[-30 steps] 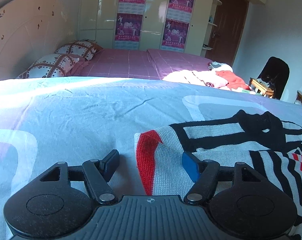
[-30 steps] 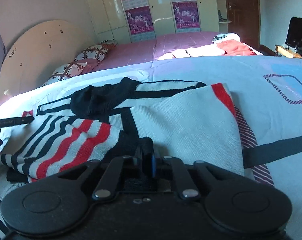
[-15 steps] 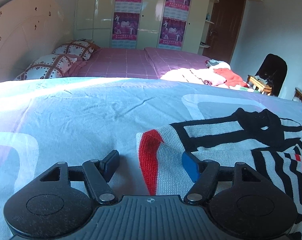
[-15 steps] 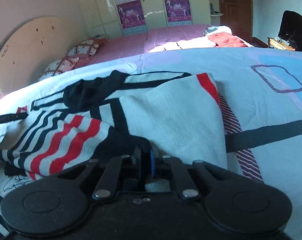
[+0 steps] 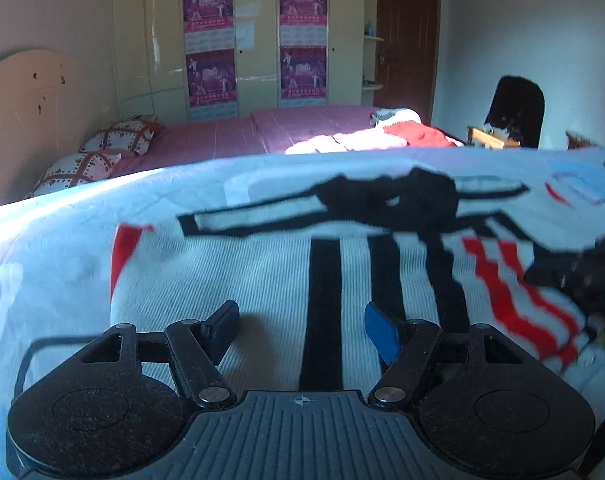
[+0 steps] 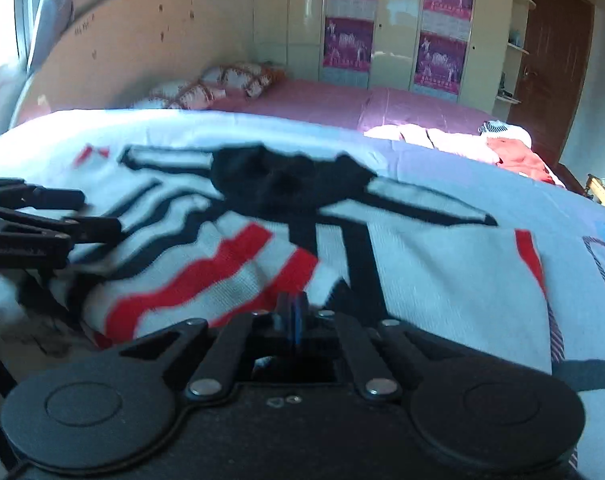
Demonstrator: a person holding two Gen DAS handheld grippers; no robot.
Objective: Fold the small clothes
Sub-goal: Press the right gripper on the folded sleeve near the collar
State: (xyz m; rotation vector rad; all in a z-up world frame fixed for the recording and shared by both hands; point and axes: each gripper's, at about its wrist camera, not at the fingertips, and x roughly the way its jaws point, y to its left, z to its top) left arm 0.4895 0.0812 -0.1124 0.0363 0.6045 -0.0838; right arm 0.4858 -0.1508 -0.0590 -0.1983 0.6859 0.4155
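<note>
Clearly the striped sweater (image 5: pixel 262 272) lies spread on the pale bedsheet (image 5: pixel 54 232), one sleeve folded across. Should the right gripper (image 6: pixel 292 312), clenched with no cloth seen between its pads, sweep over, it may drag that sleeve askew. Meanwhile the left gripper (image 5: pixel 298 320) hovers released above the knit.

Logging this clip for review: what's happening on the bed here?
A person with a handheld gripper in each hand is folding a striped knit sweater spread on a pale blue bedsheet. The right gripper is shut at the sweater's near edge, apparently pinching the knit, though the contact is hard to see. The left gripper hangs open over the white panel, holding nothing. The fold looks only partly done.
</note>
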